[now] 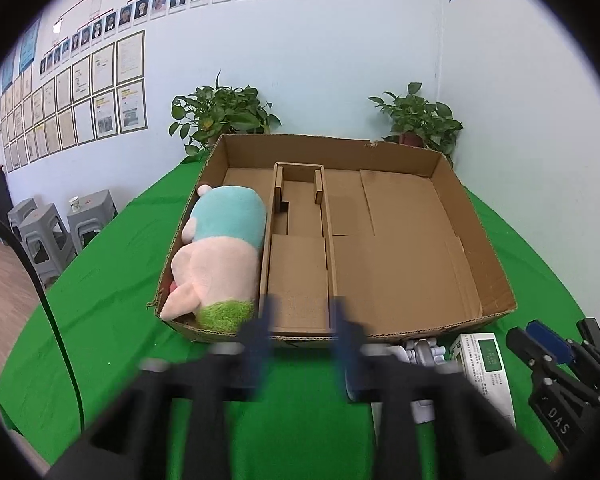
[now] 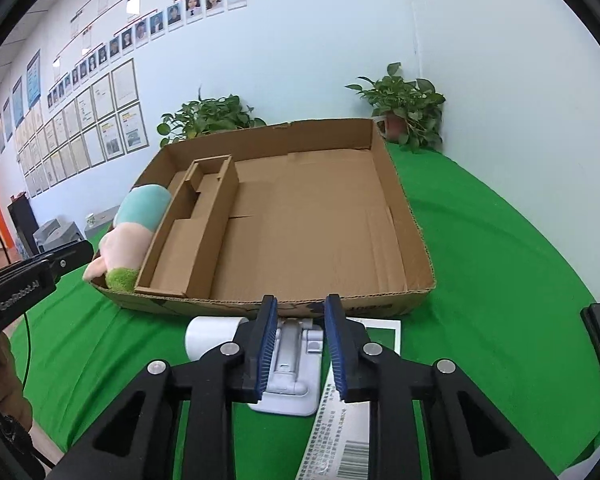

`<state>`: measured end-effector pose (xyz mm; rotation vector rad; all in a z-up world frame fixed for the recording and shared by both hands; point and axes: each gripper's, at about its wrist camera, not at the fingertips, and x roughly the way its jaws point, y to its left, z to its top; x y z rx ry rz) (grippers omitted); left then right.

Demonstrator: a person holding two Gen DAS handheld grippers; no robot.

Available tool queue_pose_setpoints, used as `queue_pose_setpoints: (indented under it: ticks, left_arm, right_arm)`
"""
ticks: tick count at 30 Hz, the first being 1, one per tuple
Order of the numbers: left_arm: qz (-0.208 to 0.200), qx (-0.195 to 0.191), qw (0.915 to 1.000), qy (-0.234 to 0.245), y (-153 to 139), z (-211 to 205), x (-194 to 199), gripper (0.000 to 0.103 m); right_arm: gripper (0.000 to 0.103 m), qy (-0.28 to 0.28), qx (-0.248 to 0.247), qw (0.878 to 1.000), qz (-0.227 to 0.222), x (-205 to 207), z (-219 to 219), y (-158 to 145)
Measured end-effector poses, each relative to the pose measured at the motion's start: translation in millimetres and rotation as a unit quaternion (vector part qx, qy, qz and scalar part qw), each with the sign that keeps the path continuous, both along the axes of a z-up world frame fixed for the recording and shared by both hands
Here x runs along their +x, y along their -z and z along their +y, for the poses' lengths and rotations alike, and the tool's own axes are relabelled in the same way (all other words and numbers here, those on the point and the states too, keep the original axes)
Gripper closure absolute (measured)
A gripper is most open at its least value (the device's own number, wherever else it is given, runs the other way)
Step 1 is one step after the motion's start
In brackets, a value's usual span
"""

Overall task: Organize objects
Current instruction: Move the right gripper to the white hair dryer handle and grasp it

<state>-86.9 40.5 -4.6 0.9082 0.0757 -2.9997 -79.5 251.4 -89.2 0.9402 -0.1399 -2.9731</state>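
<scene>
The right gripper [image 2: 301,344] hangs low over a pale grey moulded plastic stand [image 2: 290,364] that lies flat on the green-covered tabletop [image 2: 480,280], just in front of the shallow brown cardboard tray [image 2: 404,216]. Its blue-padded fingers stand on either side of the stand's upright part with a sliver of daylight showing, so I would call them apart and not yet pressing.

The stand looks rigid, light and smooth. My guess is it will slip if pinched on its sloping faces, so the narrow raised spine between the pads seems the sensible place to take it. It looks unlikely to crush.

Close around it are a white cylinder [image 2: 212,336] on its side to the left and a white and green printed carton [image 2: 346,432] touching or overlapping it on the right. Either could be dragged along when the stand comes up.

The tray's near wall rises right behind the stand and would have to be cleared. A pink, teal and green plush toy [image 1: 220,256] already fills the tray's left compartment. The narrow middle compartments and the broad right one are bare.

The left gripper [image 1: 302,322] hangs off to the left, fingers well apart and empty.
</scene>
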Motion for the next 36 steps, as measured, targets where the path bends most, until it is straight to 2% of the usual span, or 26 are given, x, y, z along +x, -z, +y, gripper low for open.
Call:
queue_pose_setpoints:
  ticks: [1, 2, 4, 7, 10, 13, 15, 17, 19, 20, 21, 23, 24, 27, 30, 34, 36]
  left_arm:
    - [0.005, 0.001, 1.0, 0.0, -0.7, 0.7, 0.5, 0.009]
    - [0.018, 0.006, 0.9998, 0.0, -1.4, 0.1, 3.2, 0.005]
    - [0.019, 0.014, 0.9995, 0.019, -0.5, 1.0, 2.0, 0.005]
    - [-0.01, 0.025, 0.9986, 0.046, 7.4, 1.2, -4.6, 0.005]
    - [-0.045, 0.07, 0.9933, 0.08, 15.9, -3.8, -10.7, 0.005]
    - [-0.102, 0.116, 0.9806, 0.121, 31.2, -6.6, -21.1, 0.005]
    - [-0.134, 0.144, 0.9693, 0.148, 45.3, -7.3, -25.1, 0.006]
    - [-0.156, 0.166, 0.9593, 0.167, 56.8, -6.9, -26.7, 0.006]
    - [-0.174, 0.189, 0.9469, 0.193, 67.9, -4.5, -26.6, 0.006]
    - [-0.181, 0.211, 0.9367, 0.213, 72.5, -3.5, -26.3, 0.006]
    - [-0.19, 0.246, 0.9202, 0.239, 77.5, -2.9, -26.7, 0.006]
    - [-0.208, 0.291, 0.8941, 0.27, 85.5, -0.4, -28.7, 0.007]
    - [-0.221, 0.304, 0.8846, 0.276, 91.3, 2.3, -31.0, 0.007]
    - [-0.241, 0.313, 0.8757, 0.278, 104.4, 8.0, -35.9, 0.007]
    - [-0.25, 0.332, 0.868, 0.272, 114.4, 8.5, -41.2, 0.008]
    - [-0.263, 0.339, 0.8633, 0.266, 124.3, 14.3, -45.7, 0.009]
    - [-0.267, 0.342, 0.8624, 0.261, 128.6, 16.6, -47.7, 0.012]
  right_arm:
    - [0.025, 0.009, 0.004, 1.0, -0.007, -3.2, 1.7, 2.4]
    - [0.0, 0.011, 0.003, 1.0, -0.009, -5.0, 3.3, 4.7]
    - [0.001, 0.004, -0.004, 1.0, -0.013, -8.0, 8.0, 9.8]
    - [0.001, -0.014, -0.023, 0.999, -0.025, -11.2, 11.3, 19.3]
    - [0.001, -0.046, -0.045, 0.997, -0.033, -6.5, 8.6, 27.6]
    - [0.001, -0.105, -0.044, 0.992, -0.045, 4.5, -9.5, 35.0]
    - [0.001, -0.176, -0.029, 0.983, -0.054, 13.8, -31.4, 41.6]
    - [0.001, -0.216, -0.008, 0.974, -0.06, 22.4, -52.4, 49.8]
    - [0.002, -0.239, 0.002, 0.967, -0.083, 24.9, -71.1, 61.5]
    - [0.003, -0.241, 0.001, 0.966, -0.093, 24.1, -75.8, 66.1]
    - [0.006, -0.236, 0.001, 0.966, -0.103, 21.1, -80.8, 70.9]
    - [0.011, -0.225, 0.0, 0.968, -0.114, 14.7, -85.1, 75.9]
    - [0.016, -0.219, -0.003, 0.969, -0.115, 10.5, -88.2, 76.9]
    - [0.031, -0.208, 0.001, 0.97, -0.125, -1.3, -94.8, 81.2]
    - [0.04, -0.201, 0.006, 0.97, -0.137, -8.7, -99.0, 87.3]
    - [0.051, -0.183, 0.009, 0.97, -0.159, -17.4, -99.0, 99.0]
    - [0.06, -0.173, 0.011, 0.97, -0.168, -22.1, -97.9, 103.9]
